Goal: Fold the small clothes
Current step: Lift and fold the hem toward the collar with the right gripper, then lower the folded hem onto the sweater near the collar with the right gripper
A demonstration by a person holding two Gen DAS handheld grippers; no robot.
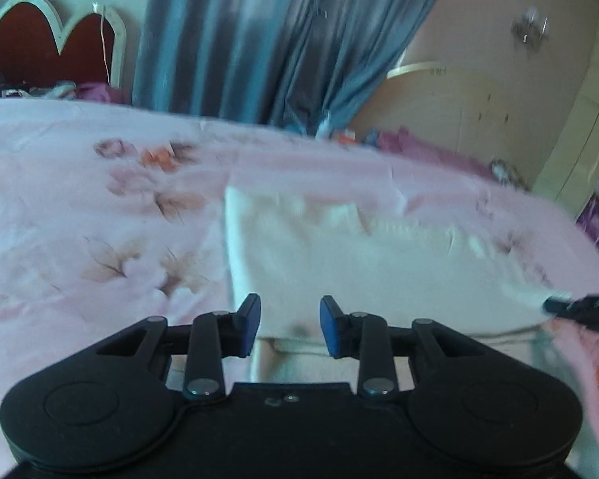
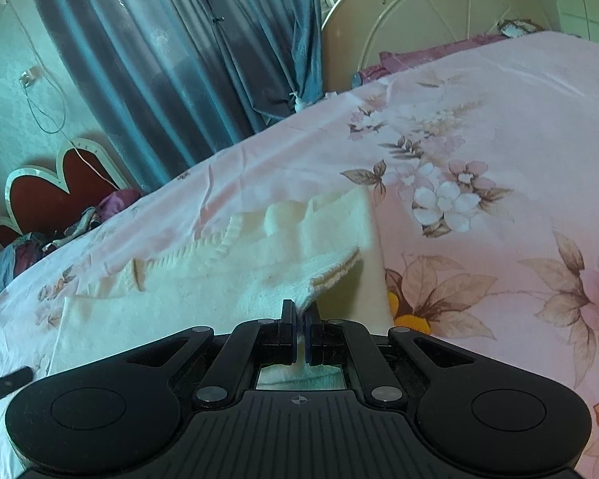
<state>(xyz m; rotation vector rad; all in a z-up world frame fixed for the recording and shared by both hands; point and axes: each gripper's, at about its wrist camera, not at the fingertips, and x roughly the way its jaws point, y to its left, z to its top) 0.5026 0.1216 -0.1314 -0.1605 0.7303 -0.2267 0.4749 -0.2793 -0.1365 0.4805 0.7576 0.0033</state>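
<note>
Right wrist view shows the right tongs [image 2: 301,329] clamped on the cream sweater's [image 2: 235,275] lifted edge over the bed [image 2: 499,127], while the left tongs [image 1: 290,325] gape empty.

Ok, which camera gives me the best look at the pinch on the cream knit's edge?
The right wrist view: the right gripper is shut on the lifted edge of the cream knit garment, sharp and centred. The left wrist view shows the garment blurred, the open left gripper over it, and only the right gripper's tip at the frame edge.
</note>
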